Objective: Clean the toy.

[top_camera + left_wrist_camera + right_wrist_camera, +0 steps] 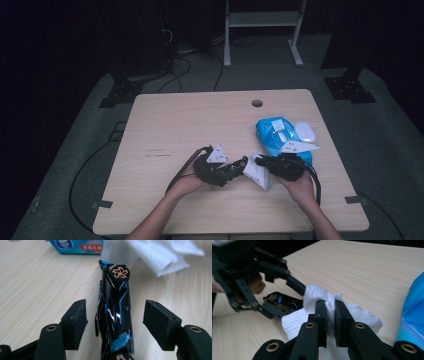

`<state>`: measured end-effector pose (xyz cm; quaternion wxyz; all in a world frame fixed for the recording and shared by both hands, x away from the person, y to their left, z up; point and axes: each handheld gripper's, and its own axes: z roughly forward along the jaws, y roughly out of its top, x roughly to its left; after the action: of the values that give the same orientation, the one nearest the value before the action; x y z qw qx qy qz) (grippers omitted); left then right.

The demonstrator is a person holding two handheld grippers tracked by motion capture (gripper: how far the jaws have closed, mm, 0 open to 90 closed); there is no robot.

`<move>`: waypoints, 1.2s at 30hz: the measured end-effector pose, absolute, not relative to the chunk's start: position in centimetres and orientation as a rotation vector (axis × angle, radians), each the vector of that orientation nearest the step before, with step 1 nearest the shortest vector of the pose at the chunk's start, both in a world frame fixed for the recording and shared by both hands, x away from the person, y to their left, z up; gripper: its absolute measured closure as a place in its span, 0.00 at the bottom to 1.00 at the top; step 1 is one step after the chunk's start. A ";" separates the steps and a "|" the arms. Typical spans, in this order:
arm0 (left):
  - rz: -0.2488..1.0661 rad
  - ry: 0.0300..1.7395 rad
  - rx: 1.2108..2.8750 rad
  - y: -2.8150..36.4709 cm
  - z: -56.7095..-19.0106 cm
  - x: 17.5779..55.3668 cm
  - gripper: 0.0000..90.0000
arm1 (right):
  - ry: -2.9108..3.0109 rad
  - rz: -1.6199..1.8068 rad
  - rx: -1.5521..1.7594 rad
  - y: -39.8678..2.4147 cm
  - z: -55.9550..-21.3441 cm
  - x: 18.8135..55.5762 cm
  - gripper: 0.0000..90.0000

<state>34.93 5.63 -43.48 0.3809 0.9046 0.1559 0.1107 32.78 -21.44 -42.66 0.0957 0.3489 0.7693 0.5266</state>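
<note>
A black and blue toy car (113, 312) lies on the wooden table (190, 130), one copper-spoked wheel turned up. My left gripper (116, 313) is open, one pad on each side of the car, neither touching it. My right gripper (331, 307) is shut on a white wipe (319, 293), bunched between its pads. In the right gripper view the wipe hangs just beside the car (283, 301) and the left gripper's fingers (295, 285). From above, the left gripper (239, 166) and the right gripper (261, 160) meet tip to tip near the table's front, with the wipe (260, 175) between them.
A blue pack of wipes (277, 135) lies just behind the right hand, its flap open, with a white oval lid (305, 131) beside it. A cable hole (257, 103) sits near the table's far edge. The pack (77, 245) is also close ahead of the left gripper.
</note>
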 end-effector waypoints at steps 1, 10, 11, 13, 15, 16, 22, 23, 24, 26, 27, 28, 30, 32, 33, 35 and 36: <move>0.283 0.400 2.330 5.5 -43.6 35.1 0.39 | 2.274 1.574 1.040 -21.7 -42.7 32.8 0.91; 0.281 0.415 2.369 5.9 -43.8 35.2 0.63 | 2.289 1.570 1.046 -21.3 -43.2 33.1 0.90; 0.278 0.418 2.361 6.2 -43.7 35.2 0.63 | 2.290 1.570 1.046 -21.3 -43.2 33.1 0.90; 0.275 0.422 2.354 6.9 -43.6 35.0 0.63 | 2.291 1.575 1.047 -21.3 -43.2 33.1 0.90; 0.275 0.420 2.334 8.0 -43.4 34.7 0.65 | 2.295 1.574 1.046 -21.2 -43.3 33.1 0.90; 0.274 0.435 2.323 8.5 -43.2 34.6 0.68 | 2.299 1.575 1.044 -21.1 -43.4 33.2 0.90; 0.276 0.444 2.328 10.1 -42.9 34.2 0.70 | 2.320 1.566 1.037 -20.3 -43.6 33.3 0.90; 0.273 0.439 2.330 10.0 -42.9 34.2 0.70 | 2.320 1.566 1.034 -20.3 -43.5 33.3 0.90; 0.276 0.439 2.330 9.8 -42.9 34.3 0.69 | 2.319 1.565 1.036 -20.3 -43.5 33.3 0.90; 0.270 0.433 2.340 9.3 -42.9 34.5 0.64 | 2.318 1.564 1.040 -20.3 -43.6 33.3 0.90; 0.272 0.433 2.348 8.9 -42.8 34.7 0.61 | 2.317 1.565 1.040 -20.3 -43.6 33.3 0.90; 0.270 0.431 2.354 8.5 -42.8 34.8 0.59 | 2.316 1.566 1.042 -20.4 -43.7 33.3 0.90; 0.269 0.410 2.378 7.6 -42.7 35.1 0.55 | 2.317 1.564 1.047 -20.4 -43.7 33.3 0.89; 0.266 0.407 2.401 6.7 -42.7 35.4 0.53 | 2.313 1.564 1.047 -20.6 -43.7 33.4 0.89; 0.268 0.399 2.412 6.4 -42.7 35.5 0.52 | 2.311 1.566 1.052 -20.7 -43.7 33.4 0.89; 0.267 0.389 2.440 5.6 -42.7 35.8 0.51 | 2.310 1.568 1.051 -20.8 -43.8 33.4 0.89; 0.265 0.384 2.452 5.3 -42.8 35.9 0.51 | 2.308 1.568 1.059 -20.9 -43.8 33.4 0.89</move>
<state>35.91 5.28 -42.77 0.3171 0.9317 0.1457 0.1005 33.40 -20.87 -43.79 0.0783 0.3537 0.7710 0.5238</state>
